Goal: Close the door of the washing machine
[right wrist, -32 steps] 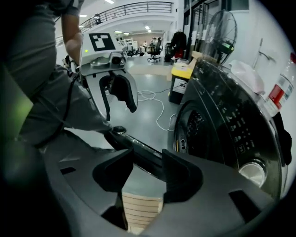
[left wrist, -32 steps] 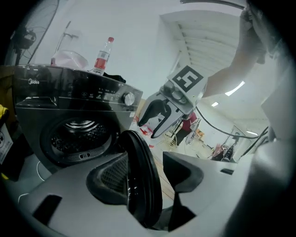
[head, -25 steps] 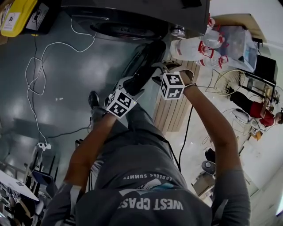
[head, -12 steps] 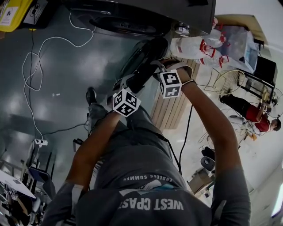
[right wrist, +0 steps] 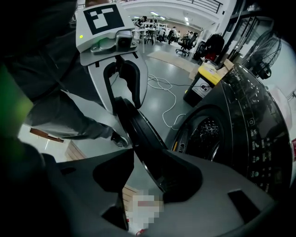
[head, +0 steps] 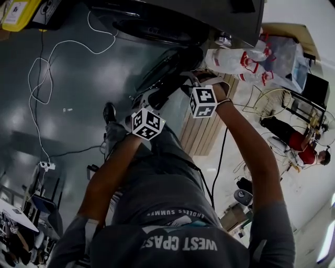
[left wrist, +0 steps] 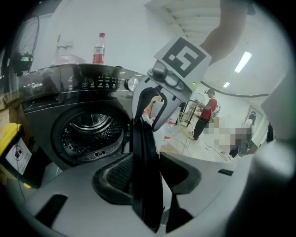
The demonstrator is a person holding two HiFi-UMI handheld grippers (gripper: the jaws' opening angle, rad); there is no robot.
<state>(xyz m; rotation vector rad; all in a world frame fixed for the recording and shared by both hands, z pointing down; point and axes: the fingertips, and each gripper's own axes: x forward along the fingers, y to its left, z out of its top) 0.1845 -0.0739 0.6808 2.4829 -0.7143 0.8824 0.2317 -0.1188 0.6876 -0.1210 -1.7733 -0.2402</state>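
The black washing machine (head: 157, 21) stands at the top of the head view, its round door (head: 167, 73) swung open toward me and its drum (left wrist: 90, 132) exposed. Both grippers sit on the door's rim. The door (left wrist: 145, 152) runs edge-on between the jaws of my left gripper (left wrist: 148, 178), which are closing, and both pads lie against it. My right gripper (right wrist: 138, 176) is also closing around the door (right wrist: 138, 134). The rim rests on its right pad, and a gap shows at the left pad.
A white cable (head: 47, 78) loops over the grey floor left of the door, by a yellow box (head: 15, 13). A wooden pallet (head: 201, 136) and plastic bags of bottles (head: 246, 60) lie to the right. A person in red (head: 298, 141) is at the far right.
Both hands have sunk a little along the door's rim. The door itself stays open at much the same angle.
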